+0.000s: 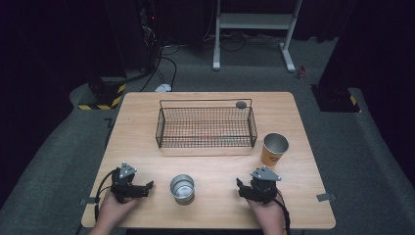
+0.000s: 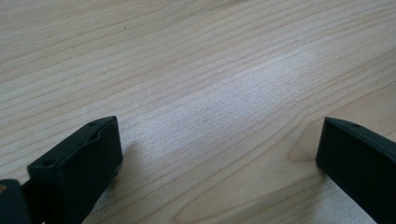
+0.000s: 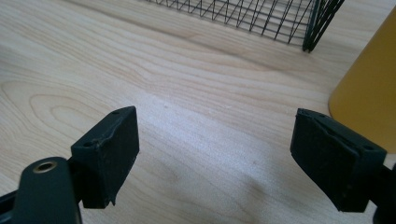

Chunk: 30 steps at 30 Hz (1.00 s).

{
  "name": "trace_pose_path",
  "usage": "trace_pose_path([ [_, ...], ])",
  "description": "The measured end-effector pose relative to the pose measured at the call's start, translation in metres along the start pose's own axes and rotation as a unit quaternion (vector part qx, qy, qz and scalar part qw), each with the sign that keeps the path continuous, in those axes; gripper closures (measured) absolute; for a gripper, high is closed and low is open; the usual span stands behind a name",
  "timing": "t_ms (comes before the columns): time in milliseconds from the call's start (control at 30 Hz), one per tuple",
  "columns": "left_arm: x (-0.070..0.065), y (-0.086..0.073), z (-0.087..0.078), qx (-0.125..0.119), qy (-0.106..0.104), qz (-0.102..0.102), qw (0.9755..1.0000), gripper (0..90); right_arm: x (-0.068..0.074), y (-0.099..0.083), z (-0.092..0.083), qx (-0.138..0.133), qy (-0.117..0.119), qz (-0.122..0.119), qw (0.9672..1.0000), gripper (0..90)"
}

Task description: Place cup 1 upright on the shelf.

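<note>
A black wire basket (image 1: 205, 126) stands in the middle of the wooden table (image 1: 142, 112), and its corner shows at the top of the right gripper view (image 3: 280, 16). A yellow cup (image 1: 274, 149) stands upright to the basket's right; its side is at the right edge of the right gripper view (image 3: 369, 88). A silver metal cup (image 1: 182, 187) stands near the front edge, between my two grippers. My left gripper (image 1: 147, 188) lies on the table left of it, open (image 2: 219, 154) over bare wood. My right gripper (image 1: 240, 186) lies to the right, open (image 3: 215, 149), holding nothing.
A small grey disc (image 1: 241, 104) sits by the basket's back right corner. Beyond the table are grey carpet, a white frame stand (image 1: 254, 22), cables and yellow-black striped bases (image 1: 105, 98). The person's hands come in at the table's front edge.
</note>
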<state>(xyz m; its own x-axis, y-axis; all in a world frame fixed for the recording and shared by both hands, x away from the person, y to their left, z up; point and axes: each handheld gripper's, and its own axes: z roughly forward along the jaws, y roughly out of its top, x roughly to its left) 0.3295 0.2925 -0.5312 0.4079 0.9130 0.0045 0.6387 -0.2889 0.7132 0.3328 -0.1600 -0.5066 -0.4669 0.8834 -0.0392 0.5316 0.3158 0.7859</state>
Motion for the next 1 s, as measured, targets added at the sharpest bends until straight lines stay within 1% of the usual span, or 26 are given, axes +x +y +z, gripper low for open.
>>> trace_pose_path([
  [33, 0.000, 0.000, 0.000, 0.000, 0.000, 0.000, 1.0000, 1.0, 0.000, 0.000, -0.002, -0.007, 0.002, 0.006, 1.0000, 15.8],
  [67, 0.000, 0.000, 0.000, 0.000, 0.000, 0.001, 1.0000, 0.9, -0.001, 0.001, -0.002, -0.008, 0.005, 0.009, 0.9999, 15.7],
  [133, 0.000, 0.000, 0.000, 0.001, 0.000, 0.003, 1.0000, 0.7, -0.001, 0.001, -0.002, -0.010, 0.007, 0.008, 0.9999, 15.7],
  [167, 0.001, 0.001, 0.001, 0.001, -0.002, 0.006, 1.0000, 0.6, -0.002, 0.003, -0.003, -0.014, 0.007, -0.001, 0.9999, 15.7],
  [267, 0.001, 0.001, 0.001, 0.003, -0.003, 0.007, 1.0000, 0.5, -0.003, 0.003, -0.005, -0.019, 0.006, -0.001, 0.9998, 15.6],
  [367, 0.000, 0.001, 0.001, 0.001, -0.003, 0.004, 1.0000, 0.3, -0.005, 0.000, -0.007, -0.027, 0.005, 0.009, 0.9996, 15.7],
  [400, 0.001, 0.001, 0.001, 0.001, -0.003, 0.004, 1.0000, 0.4, -0.006, 0.000, -0.009, -0.028, 0.004, 0.009, 0.9996, 15.7],
  [567, 0.000, 0.003, 0.003, 0.002, -0.007, 0.004, 1.0000, 0.4, -0.008, -0.003, -0.014, -0.037, -0.008, -0.001, 0.9993, 15.7],
  [667, 0.000, 0.003, 0.003, 0.002, -0.003, 0.000, 1.0000, 0.4, -0.009, -0.007, -0.017, -0.033, -0.010, 0.010, 0.9993, 15.7],
  [700, 0.000, 0.003, 0.003, 0.002, -0.004, 0.001, 1.0000, 0.4, -0.011, -0.009, -0.017, -0.034, -0.012, 0.005, 0.9993, 15.8],
  [800, 0.000, 0.003, 0.003, 0.002, -0.004, 0.004, 1.0000, 0.4, -0.015, -0.012, -0.020, -0.035, -0.017, 0.004, 0.9992, 15.8],
  [867, 0.000, 0.003, 0.003, 0.002, -0.005, 0.003, 1.0000, 0.4, -0.017, -0.012, -0.021, -0.035, -0.020, 0.006, 0.9992, 15.8],
  [900, 0.000, 0.003, 0.003, 0.002, -0.005, 0.003, 1.0000, 0.4, -0.020, -0.013, -0.022, -0.037, -0.023, 0.014, 0.9990, 15.8],
  [1000, 0.000, 0.003, 0.003, 0.001, -0.005, 0.002, 1.0000, 0.4, -0.024, -0.014, -0.023, -0.036, -0.027, 0.019, 0.9988, 15.8],
])
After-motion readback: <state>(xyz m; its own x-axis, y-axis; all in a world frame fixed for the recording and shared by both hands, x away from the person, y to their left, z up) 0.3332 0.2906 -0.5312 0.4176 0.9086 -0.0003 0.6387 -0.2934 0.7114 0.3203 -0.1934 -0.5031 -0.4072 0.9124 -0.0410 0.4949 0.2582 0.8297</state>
